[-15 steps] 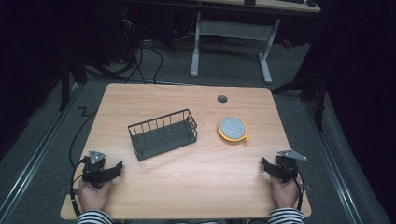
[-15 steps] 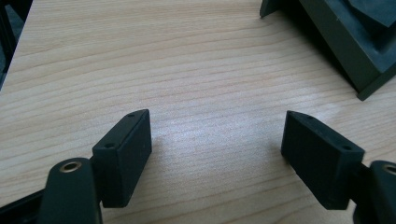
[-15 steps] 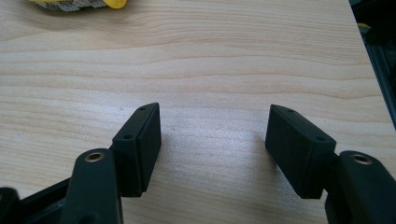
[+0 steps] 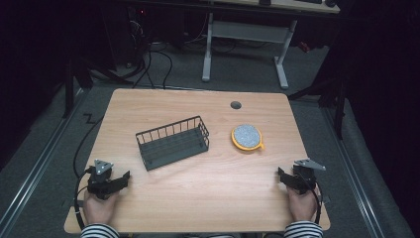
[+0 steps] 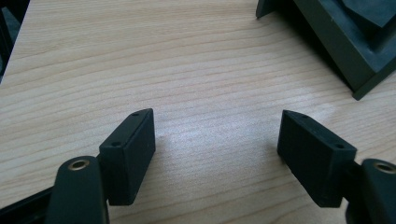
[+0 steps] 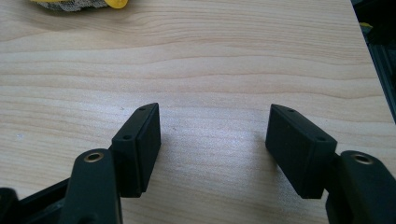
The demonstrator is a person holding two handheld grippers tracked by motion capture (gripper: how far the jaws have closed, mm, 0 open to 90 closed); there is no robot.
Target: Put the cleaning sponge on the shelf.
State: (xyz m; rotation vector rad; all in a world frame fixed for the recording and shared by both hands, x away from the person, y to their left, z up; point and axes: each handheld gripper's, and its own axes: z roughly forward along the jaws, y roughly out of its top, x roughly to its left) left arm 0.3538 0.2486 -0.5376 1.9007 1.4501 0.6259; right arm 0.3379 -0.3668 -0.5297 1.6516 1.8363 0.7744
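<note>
A light wooden table (image 4: 198, 208) is seen from above, with a person's two hands reaching in from the near edge, each in a striped sleeve and each holding a black two-jaw gripper. The left gripper (image 4: 124, 179) rests near the front left corner of the table, and the right gripper (image 4: 281, 176) rests near the front right corner; the two are well apart. In the left gripper view its jaws stand wide apart over bare wood with nothing between them, and the right gripper view shows the same for the other: jaws spread, nothing held. A dark wire basket (image 4: 173, 143) stands near the middle of the table, slightly left of centre, set at an angle; its corner shows at the top right of the left gripper view. To its right, apart from it, lies a round yellow-rimmed disc (image 4: 246, 136) with a speckled grey top. A small dark round hole (image 4: 236, 105) sits in the tabletop beyond the disc. Cables trail on the grey floor (image 4: 44, 148) around the table.
</note>
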